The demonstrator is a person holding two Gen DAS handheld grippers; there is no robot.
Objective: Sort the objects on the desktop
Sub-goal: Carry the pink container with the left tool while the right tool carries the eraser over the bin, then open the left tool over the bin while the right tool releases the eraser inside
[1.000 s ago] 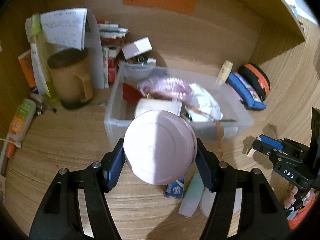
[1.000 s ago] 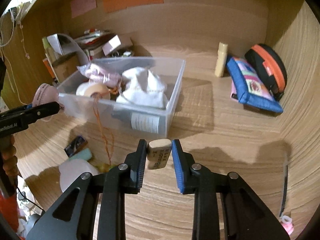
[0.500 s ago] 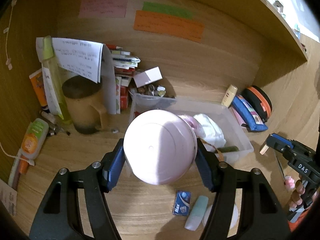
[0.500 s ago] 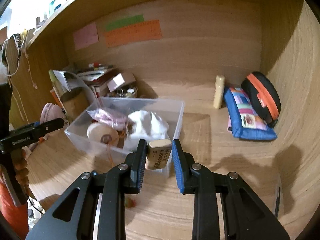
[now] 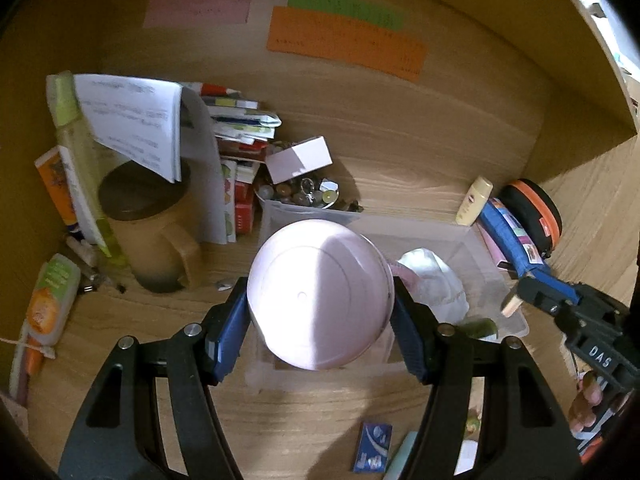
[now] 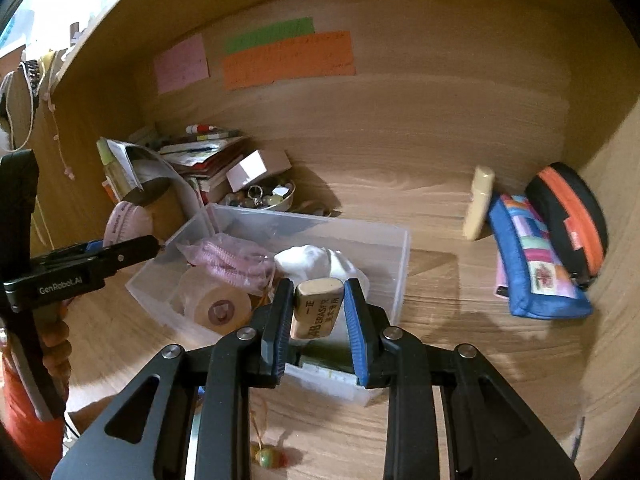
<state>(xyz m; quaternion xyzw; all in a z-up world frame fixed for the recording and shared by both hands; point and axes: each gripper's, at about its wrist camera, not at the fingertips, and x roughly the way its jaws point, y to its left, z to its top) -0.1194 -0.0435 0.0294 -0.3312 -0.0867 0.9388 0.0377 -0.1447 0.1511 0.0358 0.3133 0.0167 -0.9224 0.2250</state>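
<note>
The left gripper [image 5: 320, 312] is clamped on a round pink case [image 5: 318, 294] and the right gripper [image 6: 318, 312] on an eraser [image 6: 316, 308], both over the clear bin [image 6: 396, 264].

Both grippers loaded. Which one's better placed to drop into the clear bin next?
Probably left: its round pink case hangs over the clear bin. The right gripper holds its eraser at the bin's near edge.

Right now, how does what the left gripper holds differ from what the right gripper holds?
The left gripper clamps a round pink case; the right gripper clamps a beige rectangular eraser. The case is smooth and plain on its visible face; the eraser carries printed lettering. The case spreads its gripper wide, while the eraser leaves its gripper narrow. Both are held above the clear plastic bin.
</note>
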